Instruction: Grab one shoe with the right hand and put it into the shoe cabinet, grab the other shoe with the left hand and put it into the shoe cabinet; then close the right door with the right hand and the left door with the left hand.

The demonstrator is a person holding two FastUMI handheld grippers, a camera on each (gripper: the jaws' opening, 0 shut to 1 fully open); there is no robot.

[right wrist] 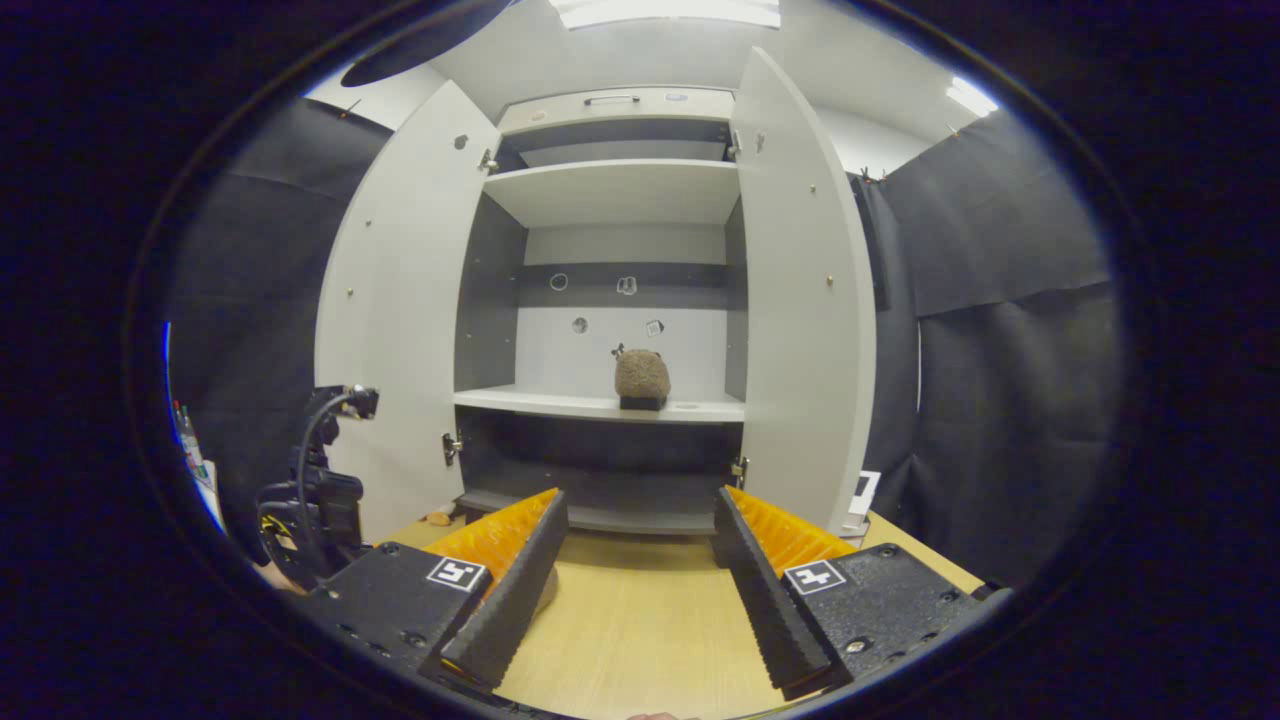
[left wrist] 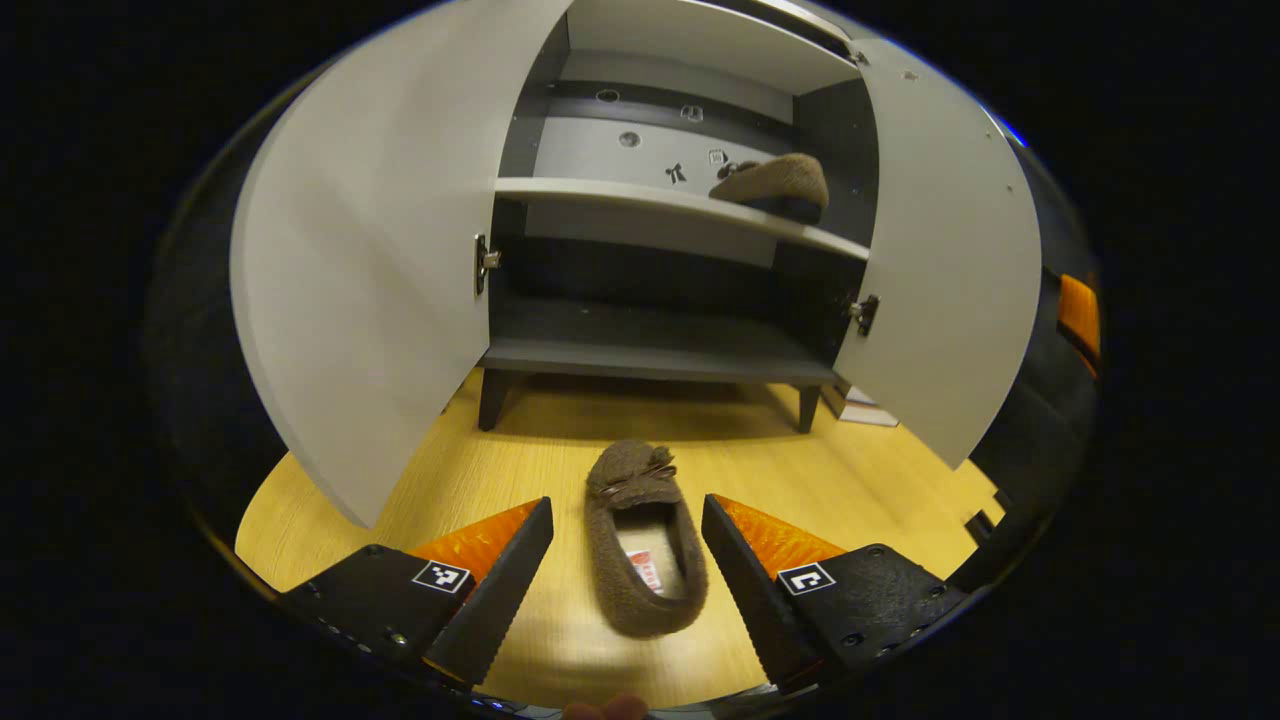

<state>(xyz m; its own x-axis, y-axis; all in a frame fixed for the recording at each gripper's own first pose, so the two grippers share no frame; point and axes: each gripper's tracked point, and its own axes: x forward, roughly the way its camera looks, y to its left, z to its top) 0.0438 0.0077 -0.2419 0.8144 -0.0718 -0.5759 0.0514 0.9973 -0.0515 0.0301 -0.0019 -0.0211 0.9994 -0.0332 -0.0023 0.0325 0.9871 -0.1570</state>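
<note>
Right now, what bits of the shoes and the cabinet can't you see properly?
- Shoe on the shelf, right gripper view: far off and small, seen from one end, so its details are lost.
- Shoe on the floor, left gripper view: its near end is blurred, and the label inside is too small to make out.
- Bottom compartment, left gripper view: dark shadow hides its back.
- Cabinet top, left gripper view: cut off by the picture edge.

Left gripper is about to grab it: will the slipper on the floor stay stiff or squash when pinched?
The slipper looks fuzzy and soft-walled, so it will probably squash. Likely light. Its textured surface should resist slipping between the open left gripper fingers.
</note>
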